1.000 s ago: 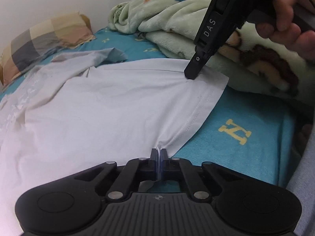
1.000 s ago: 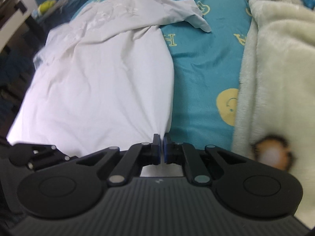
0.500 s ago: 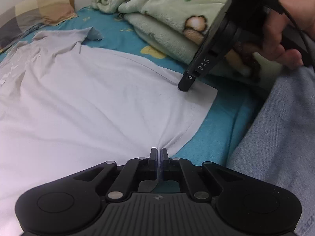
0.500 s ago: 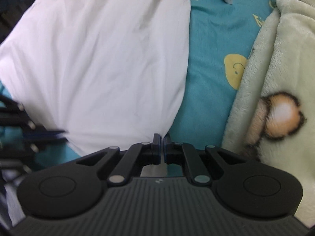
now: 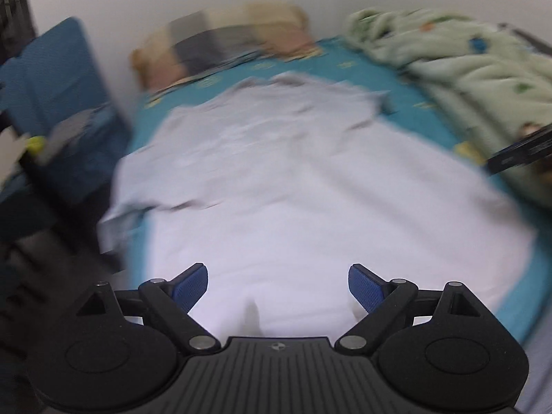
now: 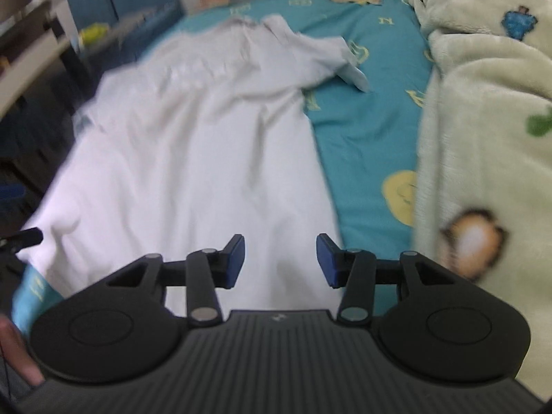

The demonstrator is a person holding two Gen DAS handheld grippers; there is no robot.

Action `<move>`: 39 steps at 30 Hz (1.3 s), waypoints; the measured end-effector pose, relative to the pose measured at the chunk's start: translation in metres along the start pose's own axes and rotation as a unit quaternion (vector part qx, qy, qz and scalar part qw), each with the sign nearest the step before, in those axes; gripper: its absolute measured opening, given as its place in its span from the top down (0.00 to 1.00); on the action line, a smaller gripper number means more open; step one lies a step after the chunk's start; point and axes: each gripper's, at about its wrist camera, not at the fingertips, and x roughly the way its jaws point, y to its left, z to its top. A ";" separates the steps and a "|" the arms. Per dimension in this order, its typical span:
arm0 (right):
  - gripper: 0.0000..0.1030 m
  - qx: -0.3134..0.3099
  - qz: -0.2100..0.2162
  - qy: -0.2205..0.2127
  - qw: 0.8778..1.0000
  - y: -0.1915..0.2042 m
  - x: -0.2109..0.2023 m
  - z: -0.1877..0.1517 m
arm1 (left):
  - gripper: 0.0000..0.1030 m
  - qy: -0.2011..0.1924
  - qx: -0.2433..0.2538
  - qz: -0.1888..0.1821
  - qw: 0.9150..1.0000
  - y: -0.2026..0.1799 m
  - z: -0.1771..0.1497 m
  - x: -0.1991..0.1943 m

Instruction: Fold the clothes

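Observation:
A white T-shirt [image 5: 293, 179] lies spread flat on the teal bed sheet [image 5: 407, 103], hem towards me and collar at the far end. In the right wrist view the same T-shirt [image 6: 193, 158] shows one sleeve flopped out to the right. My left gripper [image 5: 278, 284] hovers open over the hem, its blue pads [image 5: 191, 284] wide apart with nothing between them. My right gripper [image 6: 280, 258] is open too, above the hem's right side, holding nothing. A tip of the right gripper [image 5: 517, 157] pokes in at the right edge of the left wrist view. Both views are motion-blurred.
A pale green fleece blanket [image 6: 490, 131] with cartoon prints is heaped along the bed's right side. A checked pillow [image 5: 224, 38] rests at the head against the white wall. A blue chair [image 5: 48, 79] and dark shelving [image 6: 27, 62] stand left of the bed.
Both grippers were shut on the shirt's hem; now both have let go, opened and swung to face along the bed. The shirt lies flat where it was laid.

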 end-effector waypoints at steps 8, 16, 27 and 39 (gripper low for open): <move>0.53 -0.050 0.059 0.024 0.997 0.041 0.062 -0.010 | 0.13 0.115 -0.061 0.012 0.991 0.119 -0.076 0.043; 0.53 -0.056 0.067 0.031 0.996 0.034 0.074 -0.005 | 0.78 0.150 -0.140 -0.092 0.974 0.118 -0.117 0.044; 0.54 -0.072 0.033 0.052 0.996 0.035 0.068 -0.023 | 0.97 0.179 -0.231 -0.120 0.949 0.113 -0.101 -0.047; 0.53 -0.053 0.046 0.053 0.996 0.031 0.050 -0.030 | 0.53 0.233 -0.182 -0.051 0.954 0.092 -0.103 -0.042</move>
